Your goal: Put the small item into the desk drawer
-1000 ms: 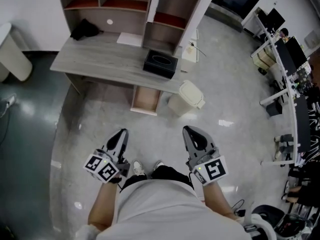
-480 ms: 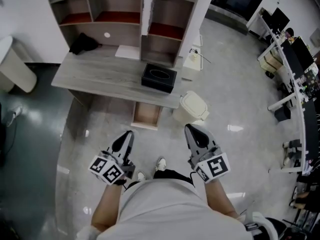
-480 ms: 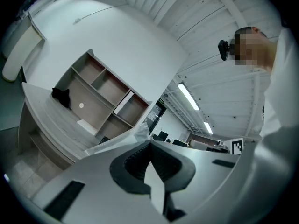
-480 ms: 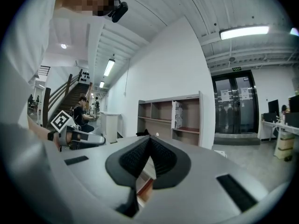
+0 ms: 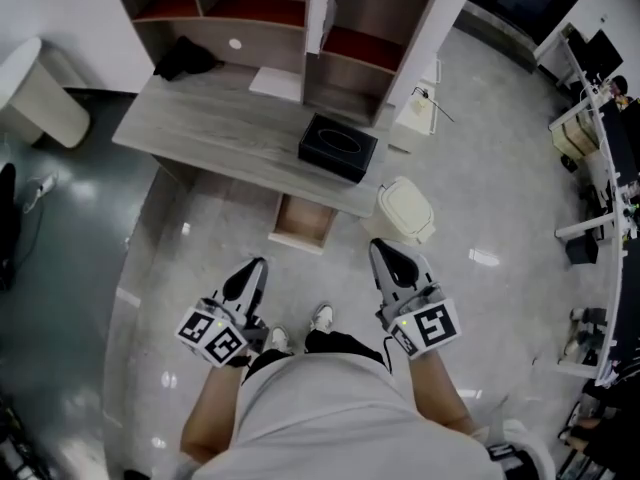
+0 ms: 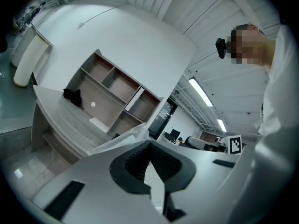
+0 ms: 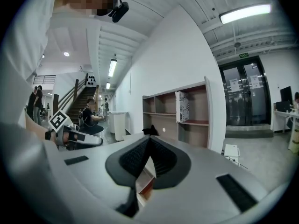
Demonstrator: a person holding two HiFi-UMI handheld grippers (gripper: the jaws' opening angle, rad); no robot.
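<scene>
The grey wooden desk (image 5: 220,138) stands ahead of me, its small drawer (image 5: 303,223) pulled open below the front edge. My left gripper (image 5: 248,274) is held level, short of the drawer and to its left. Its jaws are shut on a crinkled clear plastic packet (image 6: 122,136) that sticks out at the tips. My right gripper (image 5: 387,258) is shut with nothing in it, level with the left one and to the drawer's right. Through the gap under the right gripper's (image 7: 149,140) pads I see part of the drawer (image 7: 145,181).
A black tissue box (image 5: 338,148) sits on the desk above the drawer. A white paper (image 5: 277,83) and a black cloth-like thing (image 5: 185,58) lie near the shelf unit (image 5: 350,28). A cream bin (image 5: 407,211) stands right of the drawer, a tall white bin (image 5: 40,88) far left.
Both grippers have moved forward toward the desk with the person's steps. The desk and drawer now sit a little further right in the head view. Neither pair of jaws has changed.
</scene>
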